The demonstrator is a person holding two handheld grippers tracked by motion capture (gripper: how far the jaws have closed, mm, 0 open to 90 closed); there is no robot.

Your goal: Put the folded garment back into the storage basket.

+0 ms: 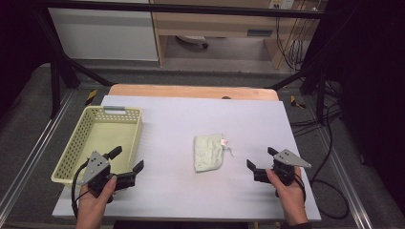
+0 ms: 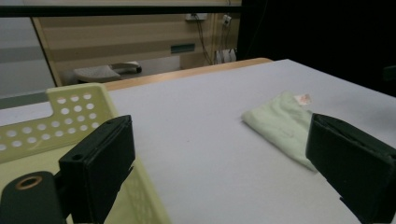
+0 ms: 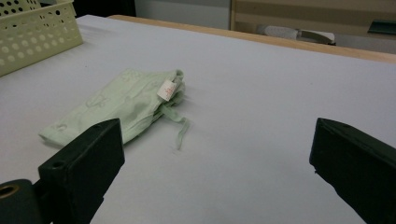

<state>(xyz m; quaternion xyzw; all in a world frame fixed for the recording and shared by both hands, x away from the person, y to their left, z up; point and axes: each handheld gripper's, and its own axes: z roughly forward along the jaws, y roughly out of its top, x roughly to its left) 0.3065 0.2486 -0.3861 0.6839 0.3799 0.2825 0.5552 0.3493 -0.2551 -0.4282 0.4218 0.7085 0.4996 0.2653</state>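
Cloth (image 1: 208, 152): pale green, folded, with a small white tag and a loose string at one end; lies flat on the grey table (image 1: 191, 119), near the middle, between the two grippers and well apart from both; touched by nothing.

Left gripper (image 1: 128, 160): held in the left hand (image 1: 95, 200) at the table's near left corner, just beside the basket (image 1: 79, 143); forearm comes up from the bottom edge; jaws level, pointing up and right toward the cloth; jaws wide apart, with nothing between them; in the left gripper view the cloth (image 2: 280, 123) lies ahead, partly behind one jaw.

Right gripper (image 1: 260, 160): held in the right hand (image 1: 289, 193) near the table's right edge; jaws level, pointing left toward the cloth; jaws wide apart, nothing gripped; cloth (image 3: 121, 105) ahead in the right gripper view.

Basket: yellow, perforated, at the left side of the table.
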